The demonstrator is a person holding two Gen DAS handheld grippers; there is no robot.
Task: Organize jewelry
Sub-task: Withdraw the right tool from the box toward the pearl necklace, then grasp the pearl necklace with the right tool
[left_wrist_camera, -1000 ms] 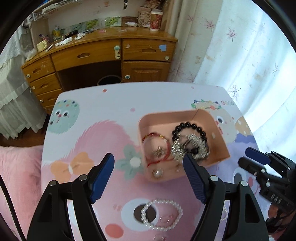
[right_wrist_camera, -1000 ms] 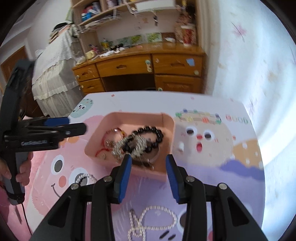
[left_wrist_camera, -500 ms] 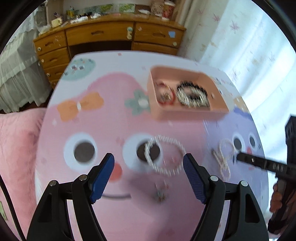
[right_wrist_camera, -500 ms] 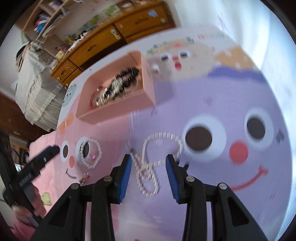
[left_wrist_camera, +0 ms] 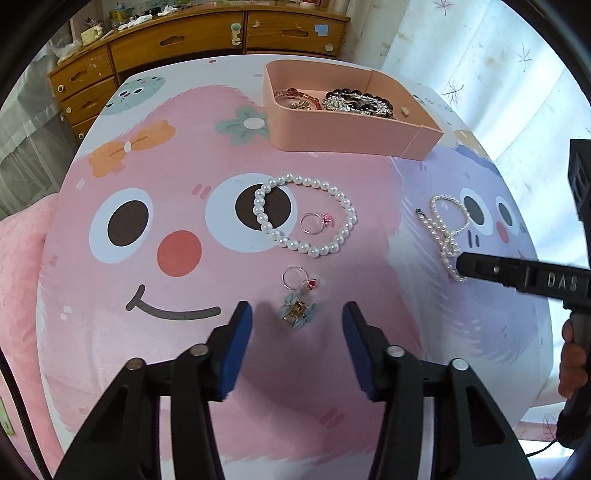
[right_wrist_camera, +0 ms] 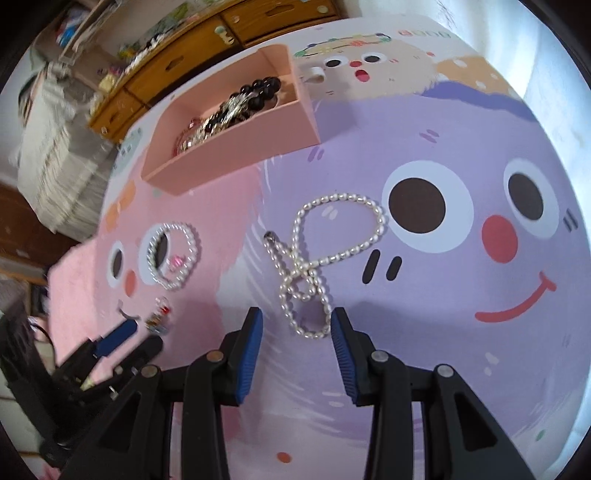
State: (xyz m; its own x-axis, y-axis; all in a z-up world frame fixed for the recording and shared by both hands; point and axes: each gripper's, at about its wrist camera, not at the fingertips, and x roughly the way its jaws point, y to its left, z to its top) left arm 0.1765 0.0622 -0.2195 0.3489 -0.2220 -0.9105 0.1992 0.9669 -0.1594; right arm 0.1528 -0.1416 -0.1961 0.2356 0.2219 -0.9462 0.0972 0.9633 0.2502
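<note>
Left gripper (left_wrist_camera: pixel 297 325), jaws closing but unclamped, straddles the blue flower brooch (left_wrist_camera: pixel 296 313) on the table (left_wrist_camera: pixel 110 332); right gripper (right_wrist_camera: pixel 297 330), parted and empty, brackets the pearl necklace (right_wrist_camera: pixel 314 258) tail, strand running ahead toward the pink tray (right_wrist_camera: pixel 236 147).

Not much to read here, honestly. The only lettering we could make out was "DAS", raised on the black finger of the right gripper (left_wrist_camera: pixel 522 275) where it reached in from the side in the left wrist view; the letters ran on toward the edge but we couldn't read the rest. The cartoon tablecloth (left_wrist_camera: pixel 177 155) had faces and doodles but no words we could pick out, and the stuff on the wooden desk (left_wrist_camera: pixel 207 29) behind was too small and blurry to read.
</note>
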